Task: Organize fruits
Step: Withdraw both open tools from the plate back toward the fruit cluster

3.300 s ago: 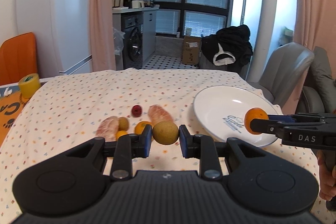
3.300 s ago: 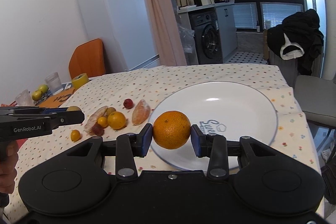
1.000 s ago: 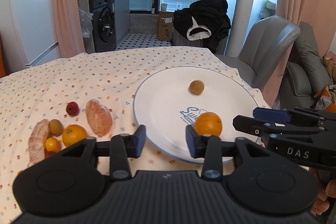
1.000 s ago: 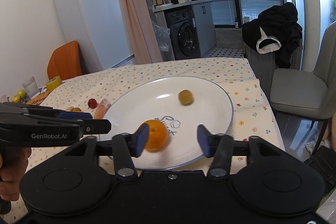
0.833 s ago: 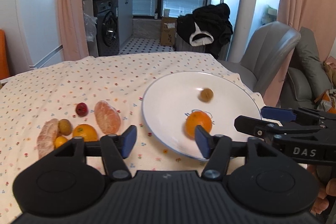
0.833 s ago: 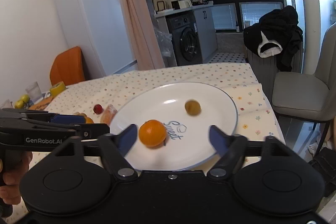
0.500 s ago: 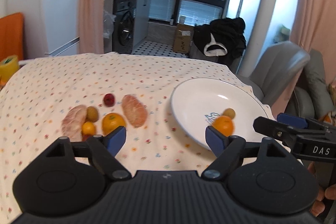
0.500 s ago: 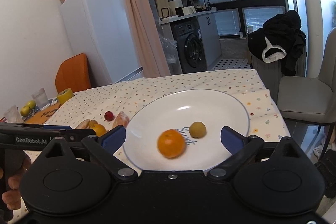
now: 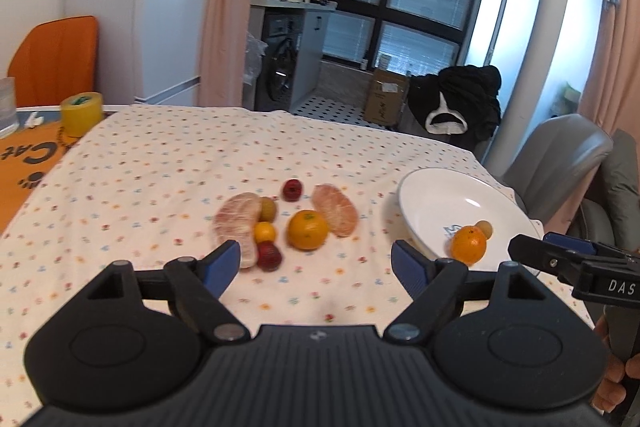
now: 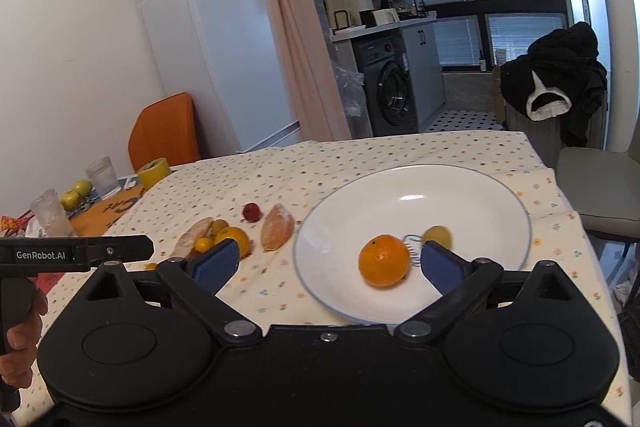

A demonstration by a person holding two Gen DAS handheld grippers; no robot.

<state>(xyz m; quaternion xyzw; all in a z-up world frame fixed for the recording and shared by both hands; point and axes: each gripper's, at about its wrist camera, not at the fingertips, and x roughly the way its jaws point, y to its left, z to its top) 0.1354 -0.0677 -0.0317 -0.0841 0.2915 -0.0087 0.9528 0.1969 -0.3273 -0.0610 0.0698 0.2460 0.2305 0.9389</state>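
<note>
I see a white fridge (image 10: 216,55) against the plain wall, boxes stacked on top, an orange chair (image 10: 166,131) beside it. Peach curtains (image 10: 296,39) frame a kitchen nook holding a washing machine (image 10: 394,95) and tiled floor. Dark windows (image 9: 400,15) with blinds sit behind; a grey chair (image 9: 556,159) stands at right.
</note>
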